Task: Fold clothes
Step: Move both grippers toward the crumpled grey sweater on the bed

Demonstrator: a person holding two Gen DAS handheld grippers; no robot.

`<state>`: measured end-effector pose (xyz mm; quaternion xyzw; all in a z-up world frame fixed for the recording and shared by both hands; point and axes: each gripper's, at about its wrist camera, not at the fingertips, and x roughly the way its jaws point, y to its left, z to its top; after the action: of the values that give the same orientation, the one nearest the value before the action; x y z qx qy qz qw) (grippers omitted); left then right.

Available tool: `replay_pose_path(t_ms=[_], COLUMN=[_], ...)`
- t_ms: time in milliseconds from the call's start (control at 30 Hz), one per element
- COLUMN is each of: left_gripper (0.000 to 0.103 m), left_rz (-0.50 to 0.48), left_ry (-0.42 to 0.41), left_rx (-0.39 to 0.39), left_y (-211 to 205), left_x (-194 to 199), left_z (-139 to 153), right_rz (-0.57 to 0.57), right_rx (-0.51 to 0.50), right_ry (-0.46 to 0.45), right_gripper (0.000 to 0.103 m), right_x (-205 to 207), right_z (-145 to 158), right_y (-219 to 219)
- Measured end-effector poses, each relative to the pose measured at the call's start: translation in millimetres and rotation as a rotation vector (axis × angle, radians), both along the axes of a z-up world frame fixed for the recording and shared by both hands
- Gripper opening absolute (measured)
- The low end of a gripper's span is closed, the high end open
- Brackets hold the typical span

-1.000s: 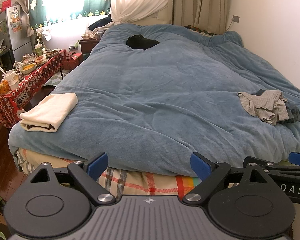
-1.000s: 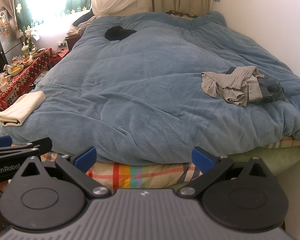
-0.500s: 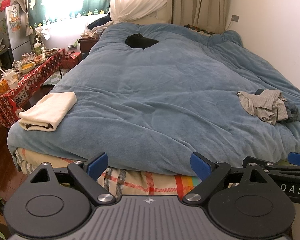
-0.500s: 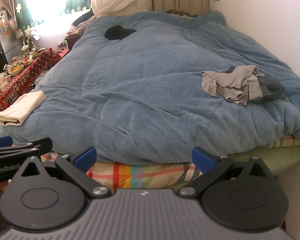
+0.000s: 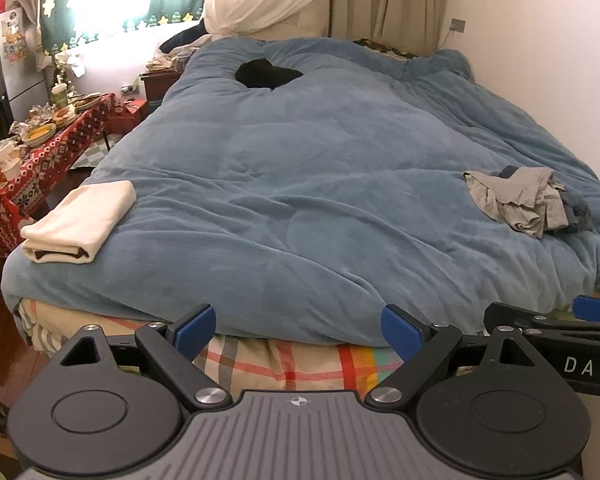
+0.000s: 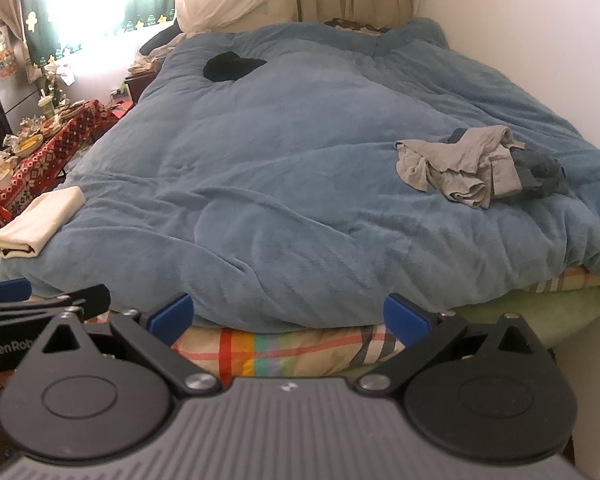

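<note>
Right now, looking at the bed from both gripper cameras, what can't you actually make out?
- Crumpled grey clothes: how many garments and what kind; they overlap, and a darker piece lies half under them in both views.
- Black item near the bed's far end: too far and dark to identify.
- Folded cream cloth: the dark inner layer shows only at its edge.
- Red-clothed table: cut off by the left edge; dishes too small.

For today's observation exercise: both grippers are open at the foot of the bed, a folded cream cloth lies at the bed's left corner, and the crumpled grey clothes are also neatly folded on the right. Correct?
Not quite. The grey clothes lie in a crumpled, unfolded heap, as the right wrist view shows. The rest holds: left gripper and right gripper open, folded cream cloth at the left corner.
</note>
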<state>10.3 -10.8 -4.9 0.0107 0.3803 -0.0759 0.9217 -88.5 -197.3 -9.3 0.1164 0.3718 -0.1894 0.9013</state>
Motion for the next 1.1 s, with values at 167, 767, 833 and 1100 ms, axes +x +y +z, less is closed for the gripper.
replay_pose_path(t_ms=[167,767,833,1100], left_gripper=[0.09,0.078,0.078,0.055], left_rz=[-0.026,-0.31,-0.346,-0.452], left_ry=[0.014,0.07,0.085,0.165], left_rx=[-0.013,0.019,-0.014,-0.121], left_y=[-4.8,-101.7,-118.7,-193.0], left_x=[12.7,115.2,131.8,193.2], left_z=[-4.9,-49.4,-57.4,-82.2], right_rz=[-0.016,-0.27,-0.263,-0.273], right_rx=[0.029,-0.053,-0.077,-0.096], right_ry=[-0.004,0.023,0.043,-0.02], right_gripper=[0.102,0.102,0.102,0.102], right_x=[0.0,24.9,31.9,40.0], right_z=[-5.4,-61.0,-70.3,-94.3], right_y=[-15.6,-145.0,-163.2,-223.5])
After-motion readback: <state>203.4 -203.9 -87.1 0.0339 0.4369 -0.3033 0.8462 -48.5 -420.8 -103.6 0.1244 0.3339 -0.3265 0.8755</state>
